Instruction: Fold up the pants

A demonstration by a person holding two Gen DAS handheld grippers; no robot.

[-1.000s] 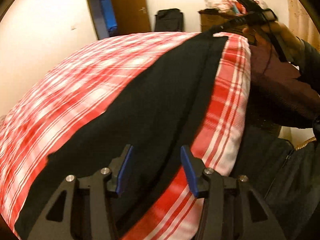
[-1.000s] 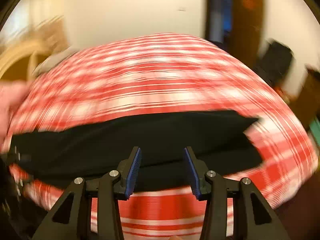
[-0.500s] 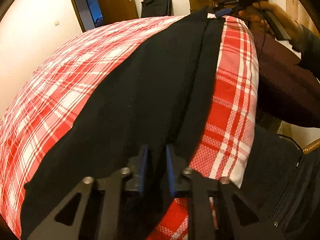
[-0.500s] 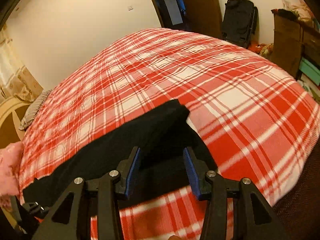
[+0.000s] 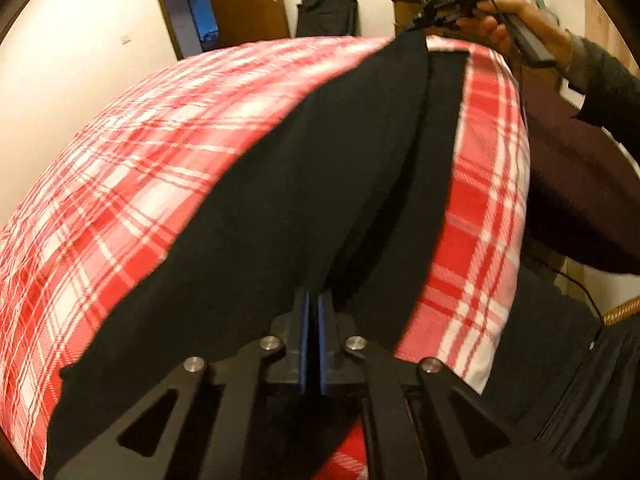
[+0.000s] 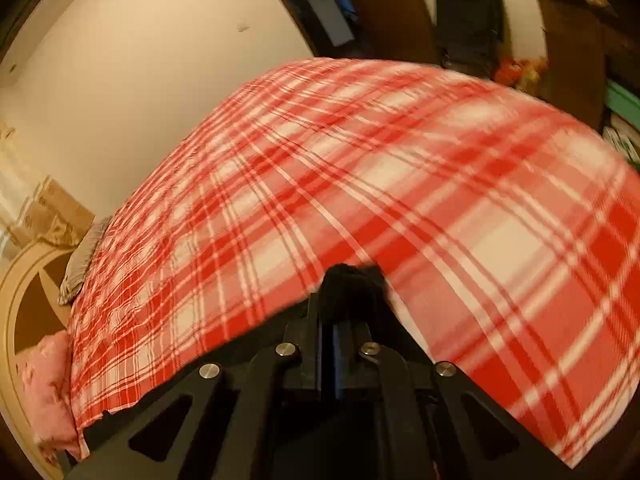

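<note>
Red-and-white plaid bedcover (image 5: pixel 132 168) carries one pair of black fabric pants (image 5: pixel 304 200), stretched along its near edge. We count two tongs: left tongs (image 5: pixel 312 320) and right tongs (image 6: pixel 346 300), each clamped on an end. We should lift together, keeping the cloth taut.

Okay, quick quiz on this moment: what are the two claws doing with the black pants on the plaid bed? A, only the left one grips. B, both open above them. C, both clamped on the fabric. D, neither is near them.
C: the left claw is closed on one end of the black pants, and the right claw pinches black fabric at the other end.
</note>
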